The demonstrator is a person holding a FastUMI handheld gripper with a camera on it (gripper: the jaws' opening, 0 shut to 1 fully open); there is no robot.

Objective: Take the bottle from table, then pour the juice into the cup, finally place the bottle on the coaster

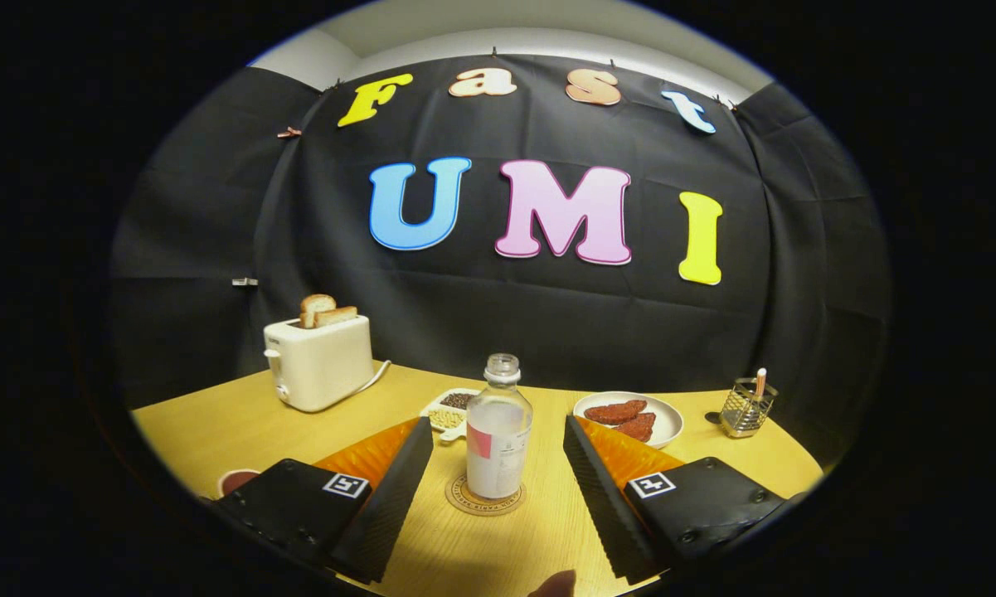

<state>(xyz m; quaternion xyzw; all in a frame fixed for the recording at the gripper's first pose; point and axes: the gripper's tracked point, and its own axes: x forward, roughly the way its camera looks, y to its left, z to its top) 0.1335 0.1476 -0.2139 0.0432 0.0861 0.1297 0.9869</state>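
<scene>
The gripper is hovering low over the near edge of the wooden table with its jaws spread wide, gripping nothing. Its 2 fingers are showing ribbed black inner faces and orange sides, each carrying 1 square marker on its black base. The bottle is standing upright on the coaster, centered in the gap between the jaws and level with their tips, with clear table showing on both sides, so neither finger is touching it. The bottle is clear, uncapped, and wearing a white label with a red patch; how much liquid it is holding is hard to tell. The coaster is a round tan disc lying flat, peeking out around the bottle's base. A red cup is sitting by the near left edge of the table, partly hidden behind the left finger's base. Beyond the bottle, a small divided dish of seeds and a white plate of reddish sausages are sitting near the far edge. A cream toaster holding 2 slices of toast is standing at the far left corner, and a wire holder is standing toward the far right edge. A fingertip is peeking in at the near edge.
</scene>
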